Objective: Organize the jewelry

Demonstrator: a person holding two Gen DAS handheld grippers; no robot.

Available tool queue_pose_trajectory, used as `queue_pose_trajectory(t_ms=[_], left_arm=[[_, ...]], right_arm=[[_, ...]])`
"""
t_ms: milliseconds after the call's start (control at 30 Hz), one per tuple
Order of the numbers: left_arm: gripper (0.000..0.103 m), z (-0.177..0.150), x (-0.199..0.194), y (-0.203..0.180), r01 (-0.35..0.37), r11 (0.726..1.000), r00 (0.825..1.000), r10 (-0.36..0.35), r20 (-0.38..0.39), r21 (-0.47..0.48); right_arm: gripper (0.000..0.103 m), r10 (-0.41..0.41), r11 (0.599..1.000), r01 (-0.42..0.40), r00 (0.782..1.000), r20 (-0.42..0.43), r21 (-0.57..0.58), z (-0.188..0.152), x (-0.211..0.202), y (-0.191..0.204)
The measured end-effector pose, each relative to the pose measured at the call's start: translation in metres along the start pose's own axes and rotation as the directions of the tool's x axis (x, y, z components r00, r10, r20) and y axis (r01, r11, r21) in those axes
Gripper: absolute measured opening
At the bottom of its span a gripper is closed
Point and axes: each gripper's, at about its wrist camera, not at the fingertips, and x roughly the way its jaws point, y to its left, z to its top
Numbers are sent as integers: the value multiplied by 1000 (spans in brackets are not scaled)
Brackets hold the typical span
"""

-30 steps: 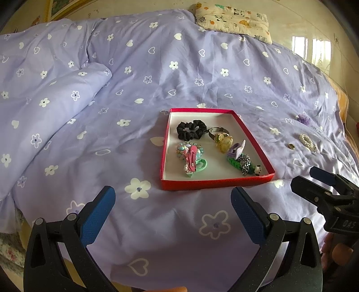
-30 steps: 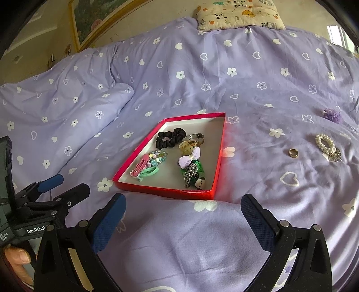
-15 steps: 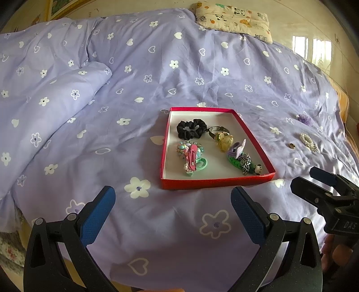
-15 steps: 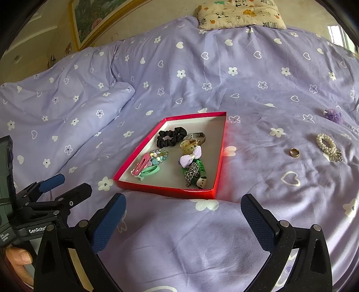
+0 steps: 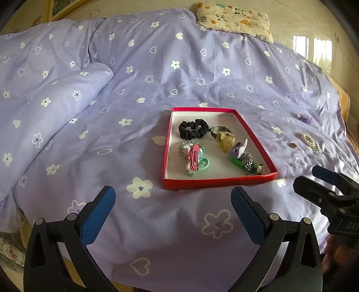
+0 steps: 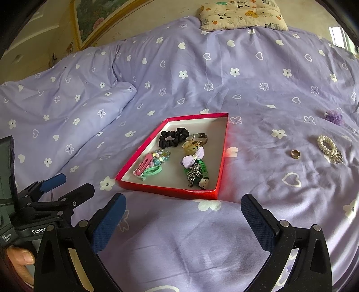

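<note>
Near bed's front edge, both grippers' fingers apart, red tray (image 5: 215,183) ahead, ring (image 6: 295,154) beside it

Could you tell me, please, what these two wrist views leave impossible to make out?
- Small purple item at the far right of the bedspread: too small and blurred in both views to identify.
- Framed picture: cut off by the image edge in the right wrist view.
- Items under the chain in the red tray: overlapped, so their shapes are unclear.
- The person's hand on the left gripper: mostly hidden behind the right gripper.
</note>
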Motion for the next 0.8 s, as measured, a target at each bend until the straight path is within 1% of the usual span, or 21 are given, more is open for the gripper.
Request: queue_pose_trajectory(t_ms=[800], left_arm=[[103, 1, 0, 0, 1, 1000, 1000, -1, 1, 1]], right_arm=[[103, 5, 1000, -5, 1000, 1, -5, 2, -2, 2]])
